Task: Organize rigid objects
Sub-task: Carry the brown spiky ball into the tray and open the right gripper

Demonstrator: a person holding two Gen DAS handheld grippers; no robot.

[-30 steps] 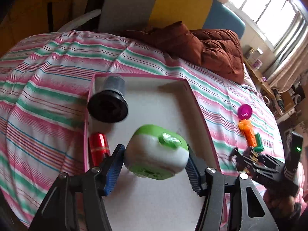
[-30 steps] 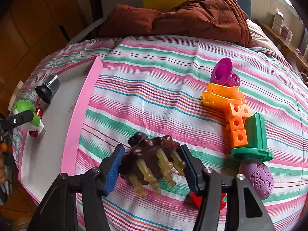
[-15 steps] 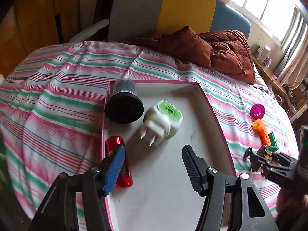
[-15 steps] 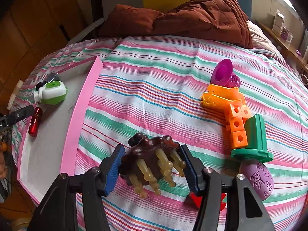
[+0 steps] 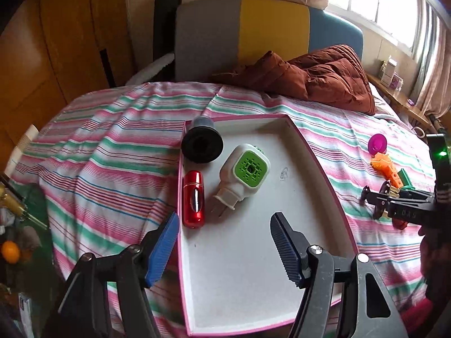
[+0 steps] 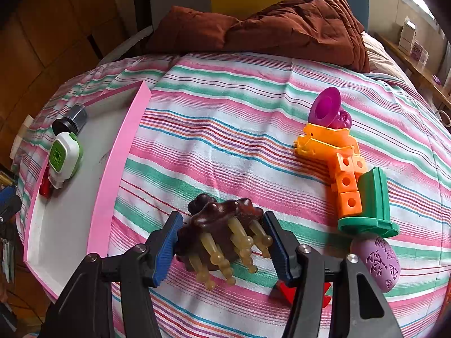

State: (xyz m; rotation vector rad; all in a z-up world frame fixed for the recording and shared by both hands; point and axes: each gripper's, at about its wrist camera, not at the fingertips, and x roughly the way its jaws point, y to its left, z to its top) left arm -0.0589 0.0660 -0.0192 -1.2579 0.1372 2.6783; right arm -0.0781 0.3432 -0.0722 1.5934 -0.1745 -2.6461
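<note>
A pink-rimmed white tray [image 5: 315, 157] [image 6: 118, 152] lies on the striped bed. In it lie a white and green plug-in device [image 5: 242, 174] [image 6: 63, 156], a red capsule-like bottle [image 5: 193, 198] and a black cylinder [image 5: 202, 144] [image 6: 70, 119]. My left gripper [image 5: 225, 250] hovers over the tray's near end, jaws opening, nothing between them. My right gripper [image 6: 222, 249] is shut on a dark brown hair claw clip [image 6: 222, 232] with tan teeth, just above the bedspread. An orange block toy [image 6: 335, 157], green piece [image 6: 372, 200] and magenta cup [image 6: 327, 109] lie to its right.
A purple patterned egg shape [image 6: 377, 262] and a red piece [image 6: 290, 290] lie by the right gripper. A brown quilt [image 5: 315, 79] [image 6: 267, 28] is bunched at the headboard. The bed's left edge drops to floor clutter [image 5: 17, 225].
The left gripper let go of the white and green device, which now lies in the tray, then drew back and upward with jaws wider. The right gripper and claw clip have not moved.
</note>
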